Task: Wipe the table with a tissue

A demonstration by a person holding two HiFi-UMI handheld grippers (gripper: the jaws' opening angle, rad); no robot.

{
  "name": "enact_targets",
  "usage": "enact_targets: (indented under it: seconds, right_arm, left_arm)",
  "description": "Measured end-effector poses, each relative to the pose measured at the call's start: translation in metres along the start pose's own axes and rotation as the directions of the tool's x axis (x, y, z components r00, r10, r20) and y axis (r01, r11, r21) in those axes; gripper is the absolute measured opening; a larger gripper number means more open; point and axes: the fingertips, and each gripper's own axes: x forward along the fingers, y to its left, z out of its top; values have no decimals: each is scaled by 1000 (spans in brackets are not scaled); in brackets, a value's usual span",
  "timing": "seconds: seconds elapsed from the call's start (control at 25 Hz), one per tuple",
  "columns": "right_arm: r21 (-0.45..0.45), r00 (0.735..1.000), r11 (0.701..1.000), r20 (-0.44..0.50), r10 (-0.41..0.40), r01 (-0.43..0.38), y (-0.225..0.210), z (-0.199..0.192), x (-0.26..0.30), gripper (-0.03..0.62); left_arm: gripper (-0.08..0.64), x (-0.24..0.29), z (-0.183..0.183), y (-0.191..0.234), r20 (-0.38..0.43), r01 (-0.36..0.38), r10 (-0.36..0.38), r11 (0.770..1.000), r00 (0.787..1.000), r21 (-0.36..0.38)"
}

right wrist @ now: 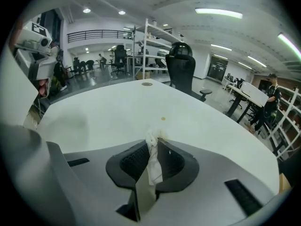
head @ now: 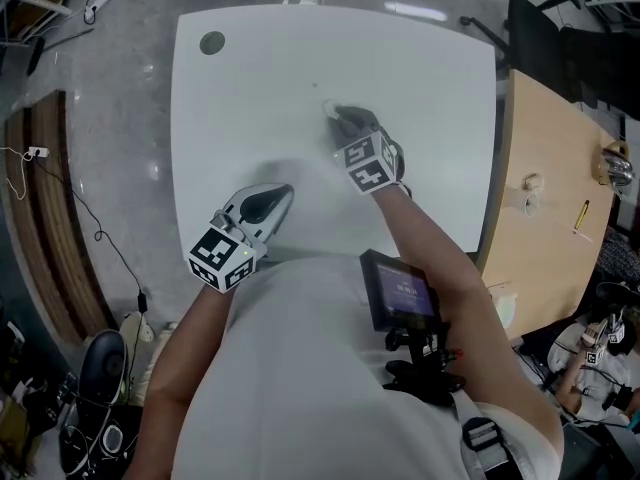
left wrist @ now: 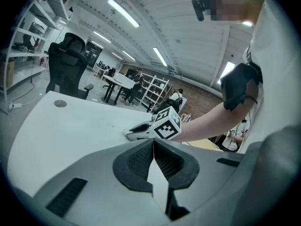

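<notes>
On the white table [head: 250, 88], the outstretched right gripper [head: 336, 117] pinches a tissue [right wrist: 152, 154].

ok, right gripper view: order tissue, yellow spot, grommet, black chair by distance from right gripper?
1. tissue, clamped in the right gripper
2. yellow spot, on the table just ahead
3. grommet, table's far edge
4. black chair, beyond the table

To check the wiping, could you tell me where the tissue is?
The tissue is clamped in the claw of the right gripper, seen in its own view, over the white table just short of a yellowish spot.
</notes>
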Motion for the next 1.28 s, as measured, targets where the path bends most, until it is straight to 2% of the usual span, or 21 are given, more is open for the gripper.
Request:
enact_targets:
  seconds: [0.12,0.2,0.28,0.36,0.4,0.48,0.56,0.64,0.76,0.92,1.2,1.28]
  right_arm:
    - [-40,999,998,1,41,-41,21,7,3,55]
    - [-39,995,994,3,102,-102,34,8,4,55]
    - [1,977,977,24,212,-212,50,11,2,55]
    - [83,952,951,91,291,-298,57,20,-4,55]
    - [133,948,942,134,290,-307,54,25,-7,55]
    - [239,952,930,196,234,-278,36,30,-10,55]
    - [319,963,919,211,170,-233,13,30,-9,55]
    - [336,975,925,188,121,-179,-8,31,-4,55]
    - [276,987,956,145,64,-103,-30,39,8,55]
    - [202,994,978,108,21,-43,-42,56,27,55]
    - [9,999,1000,37,15,-15,-21,68,55,55]
    - [-10,999,1000,40,11,-10,-17,68,55,55]
  left_arm:
    - [6,-3,1,0,0,4,-4,1000,1000,2]
    - [6,-5,0,0,1,5,-5,1000,1000,3]
    - [6,-7,0,0,3,5,-5,1000,1000,3]
    - [6,-9,0,1,7,4,-4,1000,1000,3]
    - [6,-11,0,2,10,4,-4,1000,1000,2]
    - [6,-14,1,4,16,1,-1,1000,1000,1]
    - [6,-18,2,7,22,-2,2,1000,1000,0]
    - [6,-24,5,12,25,-5,5,1000,1000,-4]
    - [6,-35,8,21,30,-11,11,1000,999,-12]
    - [6,-56,7,31,39,-30,30,999,999,-24]
    - [6,-81,5,47,41,-56,57,998,998,-35]
    - [6,-88,6,52,46,-60,61,998,997,-37]
